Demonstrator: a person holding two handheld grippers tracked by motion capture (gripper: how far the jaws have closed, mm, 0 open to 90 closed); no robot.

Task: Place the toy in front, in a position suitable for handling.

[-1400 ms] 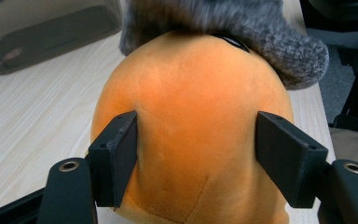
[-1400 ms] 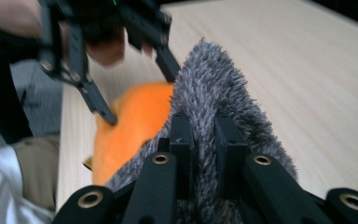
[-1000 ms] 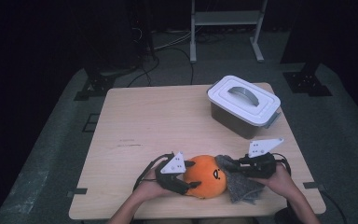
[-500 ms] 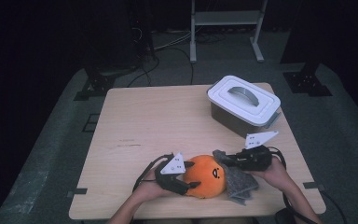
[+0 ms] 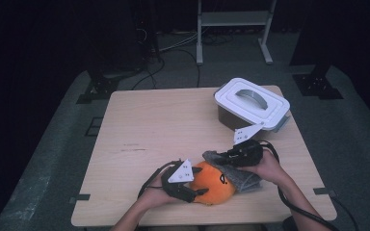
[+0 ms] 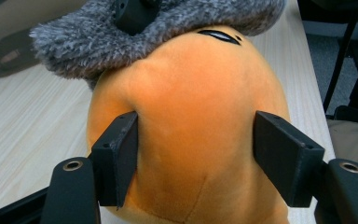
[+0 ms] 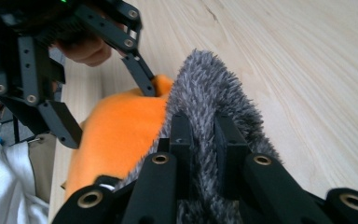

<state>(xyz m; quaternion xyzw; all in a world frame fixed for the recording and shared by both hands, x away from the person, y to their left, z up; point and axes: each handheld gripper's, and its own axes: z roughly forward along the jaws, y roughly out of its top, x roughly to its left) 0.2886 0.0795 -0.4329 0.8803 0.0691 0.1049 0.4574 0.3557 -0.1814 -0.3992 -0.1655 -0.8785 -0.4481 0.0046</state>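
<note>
Bracing the orange plush toy (image 5: 213, 183) at the table's (image 5: 154, 125) near edge, the left gripper (image 6: 193, 156) clamped its sides while the right gripper (image 7: 200, 140) pinched the grey furry hood (image 7: 214, 98) shut; judged mid-pull, next needing the hood drawn clear.

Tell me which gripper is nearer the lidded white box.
Right. The right gripper, pinching the grey fur of the orange plush, sits just in front of the box. The left gripper clamps the plush nearer the table's front edge.
</note>
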